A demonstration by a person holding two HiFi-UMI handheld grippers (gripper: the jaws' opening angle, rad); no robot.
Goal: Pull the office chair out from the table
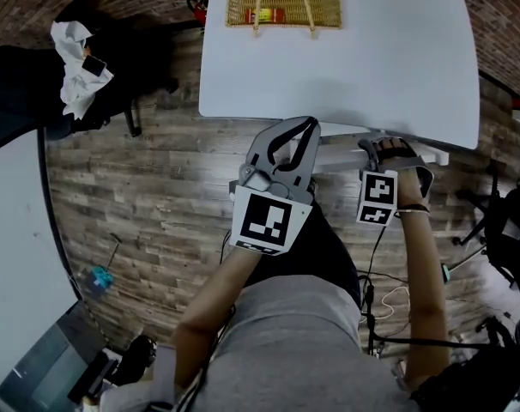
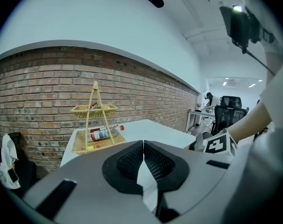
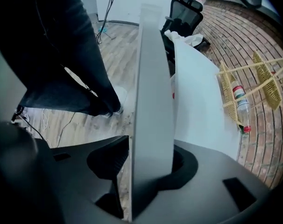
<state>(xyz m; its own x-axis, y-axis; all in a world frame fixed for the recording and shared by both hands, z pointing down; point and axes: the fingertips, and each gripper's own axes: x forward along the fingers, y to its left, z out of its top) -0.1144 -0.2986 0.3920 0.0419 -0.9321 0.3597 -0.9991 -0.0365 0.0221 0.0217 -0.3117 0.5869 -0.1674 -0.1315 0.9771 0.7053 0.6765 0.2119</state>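
Note:
The office chair is tucked under the white table [image 1: 371, 67], and only the pale grey top edge of its back [image 1: 341, 157] shows at the table's near side. My right gripper [image 1: 396, 151] points steeply down over that edge. In the right gripper view the grey chair back [image 3: 151, 101] stands between the jaws of my right gripper [image 3: 148, 164]. A thin strip of floor shows beside the left pad, so it is open. My left gripper [image 1: 310, 127] hovers just left of it, shut and holding nothing, with its pads [image 2: 132, 160] meeting.
A wicker basket [image 1: 281, 3] with a bottle [image 2: 104, 133] sits at the table's far end by the brick wall. A black chair with white cloth [image 1: 71, 67] stands left, and another black chair [image 1: 509, 239] stands right. Cables [image 1: 389, 299] lie on the wood floor.

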